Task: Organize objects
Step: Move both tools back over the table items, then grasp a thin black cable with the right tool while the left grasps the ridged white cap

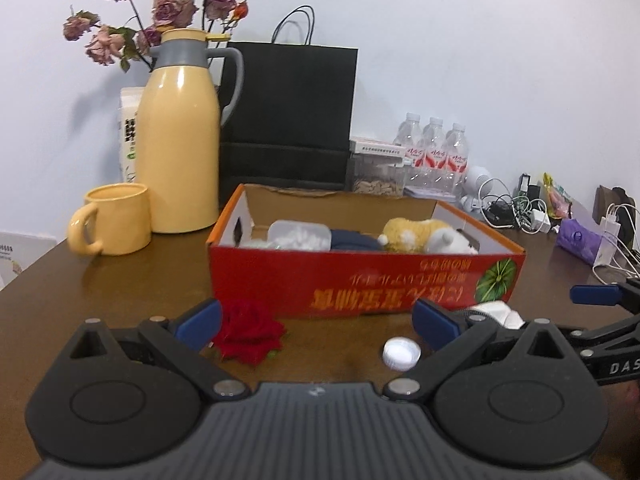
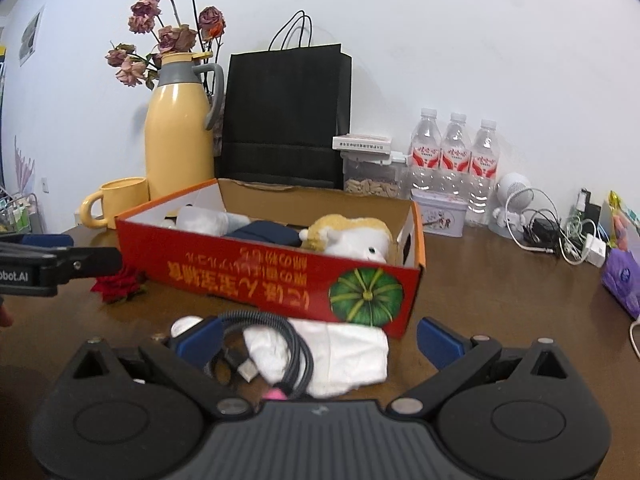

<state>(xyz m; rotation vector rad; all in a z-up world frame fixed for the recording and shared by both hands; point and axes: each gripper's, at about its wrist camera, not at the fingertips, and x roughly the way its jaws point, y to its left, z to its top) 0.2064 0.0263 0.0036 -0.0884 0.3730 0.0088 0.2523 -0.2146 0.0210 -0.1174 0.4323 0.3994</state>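
Task partly complete. The red cardboard box point(image 1: 360, 280) already holds a plush toy point(image 1: 424, 236), a dark blue item point(image 1: 352, 240) and a clear container point(image 1: 300, 234). Four things remain loose on the tabletop point(image 1: 120, 292) in front of it: a red rose point(image 1: 248, 330), a white bottle cap point(image 1: 401, 353), a white cloth point(image 2: 340, 356) and a coiled cable point(image 2: 272, 344) lying on that cloth. The left hand-held gripper point(image 1: 316, 322) is spread wide and holds nothing, with the rose at 9 o'clock beside its left finger and the cap at 3 o'clock. The right hand-held gripper point(image 2: 318, 338) is likewise wide open and empty, with cable and cloth between its fingers, the box at 12 o'clock.
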